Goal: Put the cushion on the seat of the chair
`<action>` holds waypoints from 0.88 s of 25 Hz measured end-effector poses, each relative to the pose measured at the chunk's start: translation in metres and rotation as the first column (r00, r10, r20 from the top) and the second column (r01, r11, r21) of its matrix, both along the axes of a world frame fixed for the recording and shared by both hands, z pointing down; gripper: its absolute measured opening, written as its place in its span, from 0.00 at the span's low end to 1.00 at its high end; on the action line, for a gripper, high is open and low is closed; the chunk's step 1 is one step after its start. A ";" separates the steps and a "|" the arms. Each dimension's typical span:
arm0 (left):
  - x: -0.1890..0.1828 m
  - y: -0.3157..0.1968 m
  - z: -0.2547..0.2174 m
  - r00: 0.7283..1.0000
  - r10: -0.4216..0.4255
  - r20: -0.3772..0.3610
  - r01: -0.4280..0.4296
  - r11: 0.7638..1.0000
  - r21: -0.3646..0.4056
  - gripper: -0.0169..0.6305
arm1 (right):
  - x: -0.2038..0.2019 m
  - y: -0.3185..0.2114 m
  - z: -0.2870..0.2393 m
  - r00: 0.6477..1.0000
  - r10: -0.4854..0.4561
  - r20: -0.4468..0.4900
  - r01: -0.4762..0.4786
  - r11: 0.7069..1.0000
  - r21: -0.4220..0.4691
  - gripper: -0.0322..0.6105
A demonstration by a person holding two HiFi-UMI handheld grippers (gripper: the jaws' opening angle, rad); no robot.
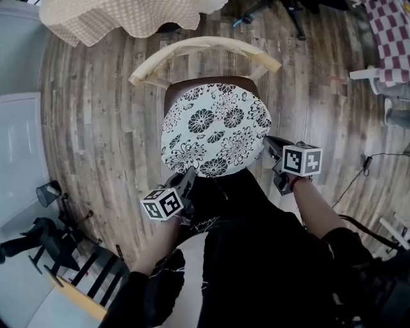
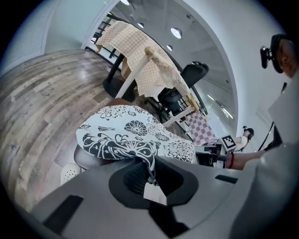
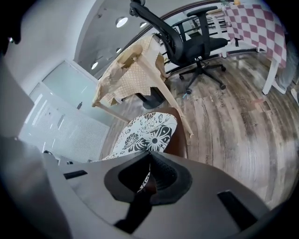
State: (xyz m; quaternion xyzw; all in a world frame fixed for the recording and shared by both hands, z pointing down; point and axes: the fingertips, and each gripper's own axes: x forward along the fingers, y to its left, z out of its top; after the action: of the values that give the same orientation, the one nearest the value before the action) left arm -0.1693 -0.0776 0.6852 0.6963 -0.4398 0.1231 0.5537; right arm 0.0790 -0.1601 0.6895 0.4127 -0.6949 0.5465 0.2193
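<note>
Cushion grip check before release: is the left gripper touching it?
Touching. The left gripper view shows the left gripper shut on the cushion edge.

Black clothes (image 1: 256, 256) with a black left sleeve (image 1: 144, 301); a red wristband (image 1: 295, 182) sits just behind the right gripper (image 1: 269, 144), whose white cube (image 1: 302, 159) bears black squares.

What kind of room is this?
Probably an office lounge or canteen, though I can't be sure: it has a black swivel office chair, a beige checked tablecloth, a red-and-white checked tablecloth and a grey wood-plank floor.
</note>
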 end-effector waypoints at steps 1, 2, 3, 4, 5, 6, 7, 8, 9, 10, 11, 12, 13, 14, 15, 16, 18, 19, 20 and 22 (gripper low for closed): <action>0.002 0.002 0.002 1.000 -0.019 0.000 0.019 1.000 -0.001 0.08 | 0.001 0.000 0.003 1.000 -0.013 -0.005 0.013 1.000 -0.001 0.08; 0.003 0.005 0.004 1.000 -0.031 0.001 0.031 1.000 -0.003 0.08 | 0.001 0.001 0.005 1.000 -0.020 -0.008 0.020 1.000 -0.001 0.08; 0.004 0.007 0.005 0.999 -0.038 0.001 0.038 0.999 -0.006 0.08 | 0.001 0.001 0.006 1.000 -0.021 -0.012 0.021 1.000 0.000 0.08; 0.005 0.010 0.006 0.999 -0.041 0.000 0.041 0.999 -0.011 0.08 | 0.002 0.001 0.007 1.000 -0.017 -0.020 0.017 1.000 0.003 0.08; 0.006 0.011 0.007 0.999 -0.041 -0.004 0.041 0.999 -0.015 0.08 | 0.004 0.001 0.008 0.999 -0.010 -0.033 0.010 1.000 0.007 0.08; 0.007 0.013 0.007 0.999 -0.038 -0.010 0.038 0.999 -0.017 0.08 | 0.005 0.001 0.010 0.999 0.000 -0.044 0.000 1.000 0.011 0.08; 0.007 0.015 0.007 0.999 -0.035 -0.017 0.034 0.999 -0.018 0.08 | 0.006 0.002 0.011 0.999 0.012 -0.049 -0.012 1.000 0.013 0.08; 0.007 0.017 0.006 0.999 -0.032 -0.025 0.031 0.999 -0.016 0.08 | 0.006 0.003 0.013 0.998 0.027 -0.050 -0.026 1.000 0.013 0.08; 0.005 0.020 0.006 0.999 -0.030 -0.033 0.030 0.999 -0.012 0.08 | 0.005 0.006 0.015 0.998 0.042 -0.048 -0.041 0.999 0.012 0.08; 0.003 0.023 0.006 0.999 -0.029 -0.042 0.029 1.000 -0.006 0.08 | 0.004 0.009 0.017 0.997 0.057 -0.046 -0.056 0.998 0.012 0.08; 0.001 0.026 0.007 0.998 -0.028 -0.051 0.028 1.000 0.001 0.08 | 0.002 0.012 0.019 0.996 0.071 -0.044 -0.071 0.997 0.014 0.08; -0.001 0.028 0.008 0.998 -0.024 -0.060 0.025 1.000 0.010 0.08 | 0.000 0.015 0.020 0.995 0.086 -0.043 -0.085 0.996 0.017 0.08; -0.003 0.029 0.009 0.997 -0.019 -0.069 0.021 1.000 0.020 0.08 | -0.001 0.017 0.021 0.994 0.101 -0.042 -0.100 0.995 0.023 0.08; -0.004 0.029 0.010 0.997 -0.013 -0.078 0.016 0.999 0.029 0.08 | -0.001 0.019 0.022 0.992 0.115 -0.041 -0.114 0.993 0.029 0.08; -0.005 0.029 0.011 0.996 -0.008 -0.087 0.011 0.999 0.038 0.08 | -0.001 0.020 0.022 0.991 0.129 -0.040 -0.127 0.991 0.035 0.08; -0.006 0.028 0.012 0.995 -0.004 -0.096 0.009 0.999 0.046 0.08 | 0.000 0.020 0.023 0.989 0.139 -0.040 -0.138 0.990 0.041 0.08; -0.008 0.028 0.014 0.994 -0.002 -0.112 0.008 0.998 0.059 0.08 | -0.001 0.021 0.023 0.987 0.159 -0.039 -0.157 0.986 0.051 0.08; -0.010 0.028 0.015 0.993 0.000 -0.115 0.007 0.998 0.063 0.08 | -0.002 0.022 0.023 0.985 0.170 -0.036 -0.168 0.984 0.057 0.08; -0.013 0.028 0.017 0.994 0.005 -0.113 0.003 0.998 0.069 0.08 | -0.005 0.023 0.023 0.983 0.180 -0.032 -0.178 0.982 0.063 0.08; -0.017 0.027 0.020 0.995 0.019 -0.101 -0.011 0.997 0.081 0.08 | -0.008 0.028 0.023 0.980 0.195 -0.031 -0.192 0.979 0.072 0.08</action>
State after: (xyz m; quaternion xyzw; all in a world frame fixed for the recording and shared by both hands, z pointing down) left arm -0.1862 -0.0503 0.7053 0.7264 -0.4107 0.0741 0.5460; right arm 0.0705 -0.1322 0.7129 0.4958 -0.6655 0.5334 0.1639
